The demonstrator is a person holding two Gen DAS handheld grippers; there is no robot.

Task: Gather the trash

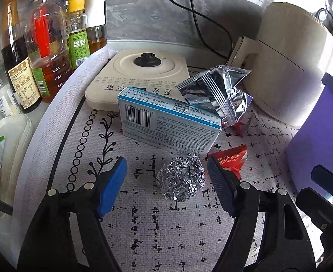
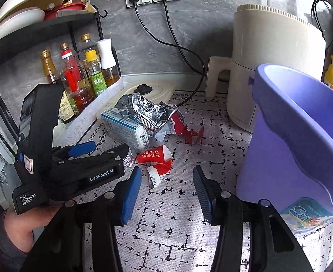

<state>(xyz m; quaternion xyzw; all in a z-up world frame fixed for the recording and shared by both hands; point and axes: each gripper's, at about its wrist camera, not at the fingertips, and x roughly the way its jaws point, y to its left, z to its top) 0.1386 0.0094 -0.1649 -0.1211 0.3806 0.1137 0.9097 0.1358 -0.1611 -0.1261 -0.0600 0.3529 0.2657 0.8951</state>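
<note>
Silver foil ball (image 1: pixel 180 178), blue-white box (image 1: pixel 166 122), red wrapper (image 2: pixel 154 157), purple bin (image 2: pixel 298 140).

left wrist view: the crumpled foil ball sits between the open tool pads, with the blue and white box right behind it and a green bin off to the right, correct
Not quite: the bin is purple, not green, as the left wrist view shows. The rest holds: the foil ball lies between the open pads of the left tool, untouched, with the blue and white box right behind it.

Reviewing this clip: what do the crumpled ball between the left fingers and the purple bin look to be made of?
Crumpled ball: looks like aluminium foil, given its bright mirror-like silver and sharp creases. Purple bin: probably moulded plastic, with smooth, matte, evenly coloured walls and a rounded rim.
</note>
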